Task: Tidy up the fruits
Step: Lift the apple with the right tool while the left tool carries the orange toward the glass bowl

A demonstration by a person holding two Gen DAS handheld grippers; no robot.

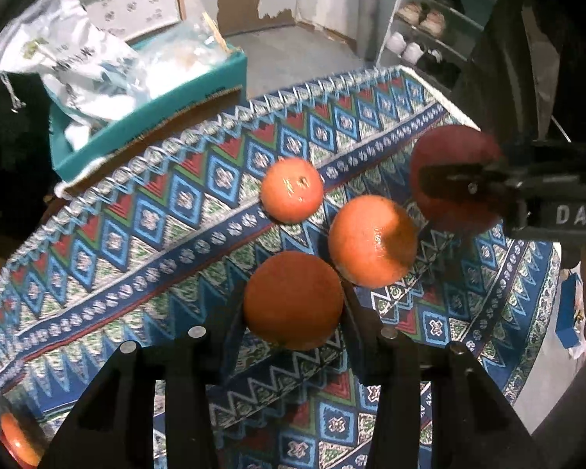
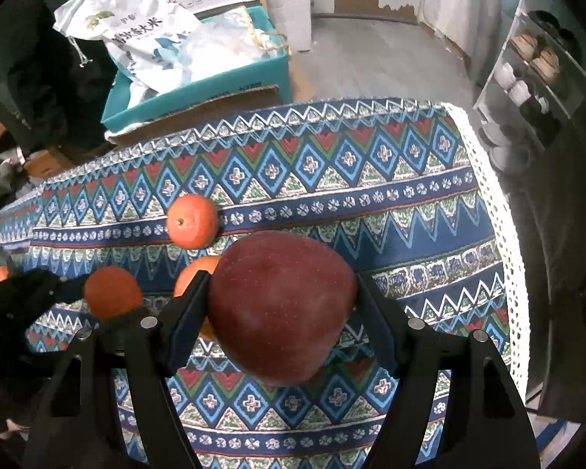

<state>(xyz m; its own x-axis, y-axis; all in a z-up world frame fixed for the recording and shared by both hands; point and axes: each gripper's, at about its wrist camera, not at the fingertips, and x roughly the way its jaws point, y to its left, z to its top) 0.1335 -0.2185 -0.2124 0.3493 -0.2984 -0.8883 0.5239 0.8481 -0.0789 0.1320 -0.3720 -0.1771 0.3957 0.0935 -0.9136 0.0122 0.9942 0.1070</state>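
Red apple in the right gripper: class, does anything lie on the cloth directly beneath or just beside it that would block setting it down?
Yes. The red apple in the right gripper hangs beside an orange lying on the tablecloth; that orange borders its left side. The cloth to its right looks bare.

Left gripper: black angular plastic fingers, round silver pins at joints. Right gripper: same black build, silver pins, white "DAS" lettering on its side, 3 o'clock.
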